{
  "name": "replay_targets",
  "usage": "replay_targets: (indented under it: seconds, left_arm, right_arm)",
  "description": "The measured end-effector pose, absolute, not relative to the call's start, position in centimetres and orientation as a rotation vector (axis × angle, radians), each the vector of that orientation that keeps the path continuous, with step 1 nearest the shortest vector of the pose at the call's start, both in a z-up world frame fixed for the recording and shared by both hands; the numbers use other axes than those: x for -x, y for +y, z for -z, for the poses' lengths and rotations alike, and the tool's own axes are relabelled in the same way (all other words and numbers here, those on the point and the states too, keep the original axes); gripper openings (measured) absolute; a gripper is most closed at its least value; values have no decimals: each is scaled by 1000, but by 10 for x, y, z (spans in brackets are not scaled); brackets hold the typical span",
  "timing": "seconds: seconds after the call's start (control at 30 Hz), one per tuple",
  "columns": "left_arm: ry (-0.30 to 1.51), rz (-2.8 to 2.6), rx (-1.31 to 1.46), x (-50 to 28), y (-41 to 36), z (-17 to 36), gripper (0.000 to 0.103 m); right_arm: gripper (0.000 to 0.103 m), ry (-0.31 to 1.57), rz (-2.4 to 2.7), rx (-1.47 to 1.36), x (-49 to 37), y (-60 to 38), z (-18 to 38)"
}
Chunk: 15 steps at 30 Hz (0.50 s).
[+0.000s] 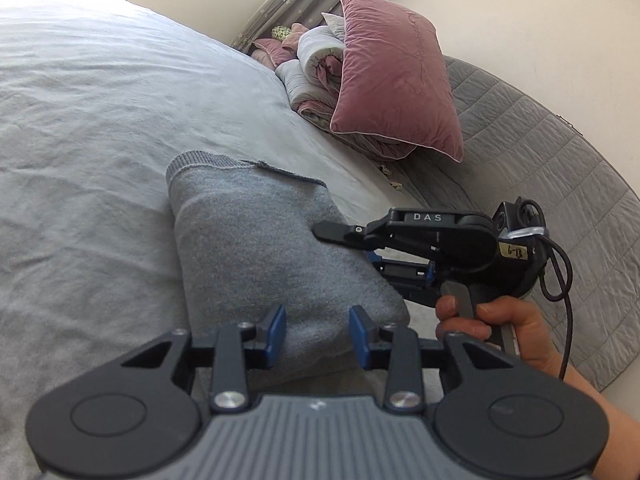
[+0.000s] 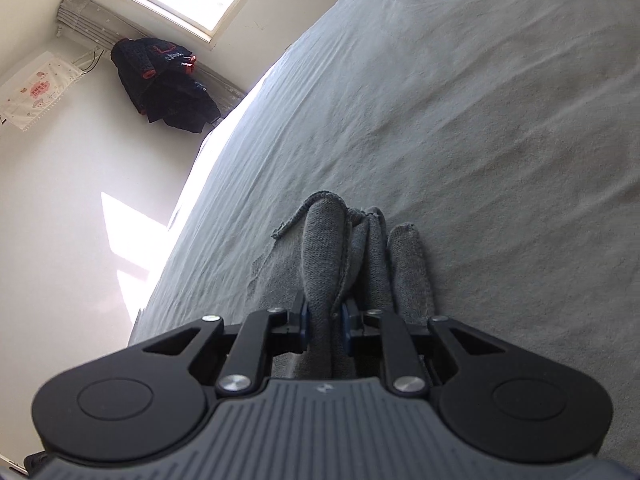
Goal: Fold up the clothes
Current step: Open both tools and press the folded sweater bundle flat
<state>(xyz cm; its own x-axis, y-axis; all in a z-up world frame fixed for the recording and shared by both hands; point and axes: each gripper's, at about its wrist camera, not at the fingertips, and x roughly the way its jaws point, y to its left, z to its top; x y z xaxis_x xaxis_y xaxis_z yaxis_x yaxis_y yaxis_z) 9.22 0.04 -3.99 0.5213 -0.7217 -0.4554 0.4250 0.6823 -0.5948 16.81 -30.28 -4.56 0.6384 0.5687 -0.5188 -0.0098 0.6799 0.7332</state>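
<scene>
My left tongs [image 1: 317,330] straddle the near end of the folded grey sweater [image 1: 256,236] without pinching; right tongs [image 2: 325,320] at three o'clock pinch its side fold. It lies on the bed [image 1: 92,128] (nearly done). Next, I'd shift the bundle as one.

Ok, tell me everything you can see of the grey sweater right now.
The grey sweater is a soft, fuzzy knit, folded into a thick oblong bundle lying on the grey bedsheet. A ribbed edge and a loose strip show at its far end. The right gripper is shut on a bunch of its layers at one side; the left gripper straddles its near end, pads apparently not pressing.
</scene>
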Motion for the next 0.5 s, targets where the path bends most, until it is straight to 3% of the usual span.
replay_targets:
  seconds: [0.23, 0.5]
  left_arm:
    - [722, 697, 458, -92, 9, 34, 35]
    - [715, 657, 482, -94, 14, 36, 31]
  right_arm:
    - [34, 746, -320, -697, -145, -301, 26]
    - [34, 679, -374, -511, -106, -276, -4]
